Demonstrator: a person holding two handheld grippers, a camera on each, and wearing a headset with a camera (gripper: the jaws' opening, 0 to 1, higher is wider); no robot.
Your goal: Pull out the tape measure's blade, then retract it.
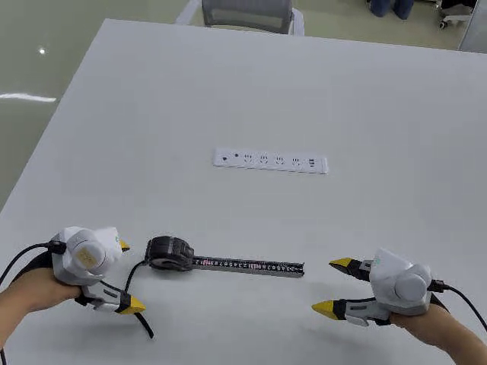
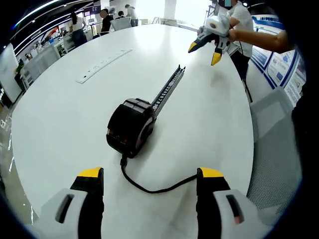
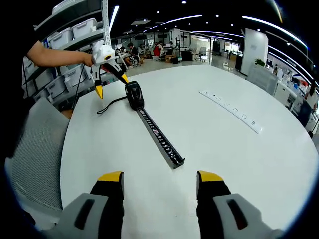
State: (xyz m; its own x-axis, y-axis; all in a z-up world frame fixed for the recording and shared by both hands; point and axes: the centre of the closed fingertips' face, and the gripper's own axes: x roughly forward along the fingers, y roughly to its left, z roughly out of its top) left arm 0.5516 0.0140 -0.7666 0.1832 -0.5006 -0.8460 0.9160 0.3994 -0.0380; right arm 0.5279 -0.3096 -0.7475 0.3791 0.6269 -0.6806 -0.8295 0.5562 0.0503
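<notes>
Two hand-held grippers sit closest to the person, one at each lower corner of the head view. The left hand-held gripper [image 1: 129,275] and the right hand-held gripper [image 1: 332,285] both have their yellow-tipped jaws spread wide, and neither pinches anything.

One tape measure lies flat on the white table [image 1: 228,91] between them. Its black case [image 1: 169,253] is at the left end, just in front of the left jaws but not touching them. Its blade [image 1: 247,265] is drawn out, with its long axis running left to right across the person. The hooked tip points at the right hand-held gripper and stops short of it, leaving a gap. One thin black cord [image 2: 149,189] trails from the case and curls on the table between the left jaws.

One white power strip [image 1: 270,160] lies farther out, roughly parallel to the blade and well apart from it, with bare table between the two. The table's left edge slants away toward the far edge, where one grey chair [image 1: 247,14] stands. Wide open surface lies beyond the power strip and to its right.
</notes>
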